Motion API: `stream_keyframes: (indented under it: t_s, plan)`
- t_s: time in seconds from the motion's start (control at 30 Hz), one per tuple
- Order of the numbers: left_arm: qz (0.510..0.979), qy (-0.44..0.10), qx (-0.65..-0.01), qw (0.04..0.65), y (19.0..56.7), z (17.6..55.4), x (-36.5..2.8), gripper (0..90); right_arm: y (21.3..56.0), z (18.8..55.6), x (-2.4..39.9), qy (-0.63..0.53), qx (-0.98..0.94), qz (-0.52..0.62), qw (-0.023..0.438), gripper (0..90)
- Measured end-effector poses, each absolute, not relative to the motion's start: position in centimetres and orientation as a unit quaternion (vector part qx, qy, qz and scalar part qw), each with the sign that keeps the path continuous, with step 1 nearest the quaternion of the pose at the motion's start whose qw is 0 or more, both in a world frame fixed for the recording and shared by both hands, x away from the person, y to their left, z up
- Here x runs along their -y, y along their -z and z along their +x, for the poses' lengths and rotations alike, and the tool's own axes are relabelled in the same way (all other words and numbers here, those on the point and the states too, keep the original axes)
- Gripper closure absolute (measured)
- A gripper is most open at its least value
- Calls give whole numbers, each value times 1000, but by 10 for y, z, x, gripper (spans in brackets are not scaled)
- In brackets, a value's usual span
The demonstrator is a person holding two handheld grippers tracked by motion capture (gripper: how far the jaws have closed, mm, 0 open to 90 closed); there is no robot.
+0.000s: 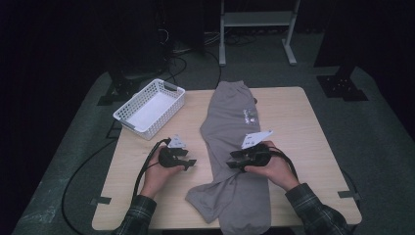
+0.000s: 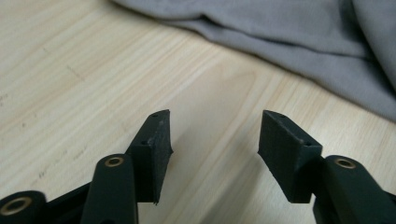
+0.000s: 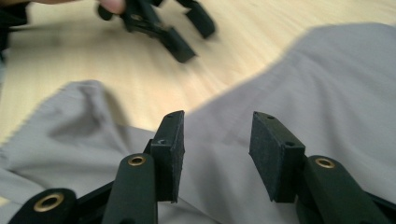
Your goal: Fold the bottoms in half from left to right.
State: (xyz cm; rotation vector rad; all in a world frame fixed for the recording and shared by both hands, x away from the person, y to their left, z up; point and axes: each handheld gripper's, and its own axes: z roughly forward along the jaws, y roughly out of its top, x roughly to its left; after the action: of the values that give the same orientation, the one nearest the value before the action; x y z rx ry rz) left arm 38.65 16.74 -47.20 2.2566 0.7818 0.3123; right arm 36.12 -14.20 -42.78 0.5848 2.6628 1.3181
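A grey garment (image 1: 235, 117), with a small white print near its far end, lies lengthwise down the middle of the wooden table (image 1: 303, 127); its near end is bunched toward the left. My left gripper (image 1: 190, 164) hovers over bare wood just left of the cloth and points right. In the left gripper view its jaws (image 2: 215, 121) stand open on nothing, the garment's edge (image 2: 289, 42) just ahead. My right gripper (image 1: 231, 161) is over the garment and points left. Its jaws (image 3: 218, 121) are open above the grey cloth (image 3: 327, 84), with nothing between them. The left gripper (image 3: 187, 32) shows blurred beyond.
A white slotted basket (image 1: 150, 107) stands at the table's far left corner. Cables trail off the left edge to the floor. A metal stand's legs (image 1: 254, 29) rise beyond the far edge.
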Motion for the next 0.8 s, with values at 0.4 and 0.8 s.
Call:
stream_keyframes:
  t_s: [0.4,0.8]
  plan:
    - [858,-148,-317,376,482,386,-177,173,438,340,85,-432,-895,114,4,560]
    - [854,-155,-341,361,483,389,-175,22,449,336,43,-415,-906,79,-36,600]
